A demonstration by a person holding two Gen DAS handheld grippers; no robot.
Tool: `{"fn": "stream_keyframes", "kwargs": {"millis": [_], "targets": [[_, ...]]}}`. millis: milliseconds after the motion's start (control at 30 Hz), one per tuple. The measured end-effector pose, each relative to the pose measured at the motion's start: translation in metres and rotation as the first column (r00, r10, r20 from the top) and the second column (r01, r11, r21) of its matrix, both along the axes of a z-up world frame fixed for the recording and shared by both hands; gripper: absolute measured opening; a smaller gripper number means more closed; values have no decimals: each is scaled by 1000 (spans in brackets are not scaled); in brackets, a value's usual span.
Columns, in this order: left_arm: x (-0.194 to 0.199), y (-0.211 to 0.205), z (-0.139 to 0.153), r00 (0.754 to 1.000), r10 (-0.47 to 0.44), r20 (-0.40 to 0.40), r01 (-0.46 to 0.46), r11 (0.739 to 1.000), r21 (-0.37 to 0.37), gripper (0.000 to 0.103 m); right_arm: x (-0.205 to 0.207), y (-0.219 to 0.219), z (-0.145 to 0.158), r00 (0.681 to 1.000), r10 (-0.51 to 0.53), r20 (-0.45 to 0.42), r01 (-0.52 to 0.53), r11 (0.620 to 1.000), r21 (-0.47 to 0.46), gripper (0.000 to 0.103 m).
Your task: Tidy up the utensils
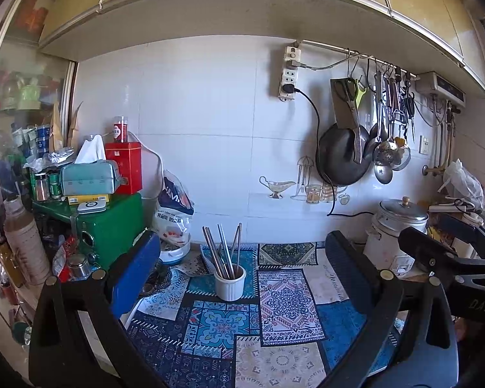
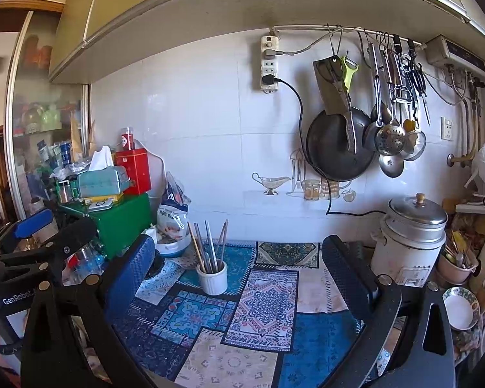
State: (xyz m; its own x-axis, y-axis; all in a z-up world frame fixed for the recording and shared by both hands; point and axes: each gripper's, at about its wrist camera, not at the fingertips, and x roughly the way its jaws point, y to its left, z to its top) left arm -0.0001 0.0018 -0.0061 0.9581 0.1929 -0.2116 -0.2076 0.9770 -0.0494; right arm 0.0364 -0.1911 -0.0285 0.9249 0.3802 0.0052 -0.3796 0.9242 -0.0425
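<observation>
Writing: "GenRobot" is showing in white on the body of the left tool (image 2: pixel 53 226) as seen from the right wrist view; "DAS" is showing faintly on the right tool (image 1: pixel 414 242) as seen from the left wrist view. Print on the white bag (image 1: pixel 174 213) is showing, too blurred to read beyond a few characters.
Chopsticks: a bunch of slim metal and pale chopsticks (image 1: pixel 223 252) is standing upright and fanning outward, tips leaning in different directions.
White cup: a small ribbed ceramic cup (image 1: pixel 230 283) is holding the chopsticks; it is sitting on the patterned patchwork mat (image 1: pixel 274 307) toward the back of the table, nearer the left side.
Left tool: its blue-padded and black fingers are standing wide apart with nothing between them, framing the cup from the near edge of the table.
Right tool: its fingers are likewise spread wide and gripping nothing, hovering beside the left tool over the near edge.
Rice cooker: a white pot with a metal lid (image 2: pixel 410 236) is standing at the back right of the table.
Pink tub: a container (image 2: pixel 456 265) at the right edge is holding assorted utensils, details too small to tell.
Green box: a green box (image 1: pixel 113 226) at the back left is carrying a tissue pack (image 1: pixel 89 174) and a red tin (image 1: pixel 124 165).
Wall rail: a wok (image 2: pixel 339 148), scissors, ladles and a strainer are hanging above the table.
</observation>
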Motion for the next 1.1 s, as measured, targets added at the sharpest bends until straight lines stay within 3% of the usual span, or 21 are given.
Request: {"fn": "stream_keyframes", "kwargs": {"millis": [1100], "targets": [[0,1,4,1000,-21,16,22,1000,-17,102,-3,-1,6,1000,-2,18,2,1000,8,103]]}}
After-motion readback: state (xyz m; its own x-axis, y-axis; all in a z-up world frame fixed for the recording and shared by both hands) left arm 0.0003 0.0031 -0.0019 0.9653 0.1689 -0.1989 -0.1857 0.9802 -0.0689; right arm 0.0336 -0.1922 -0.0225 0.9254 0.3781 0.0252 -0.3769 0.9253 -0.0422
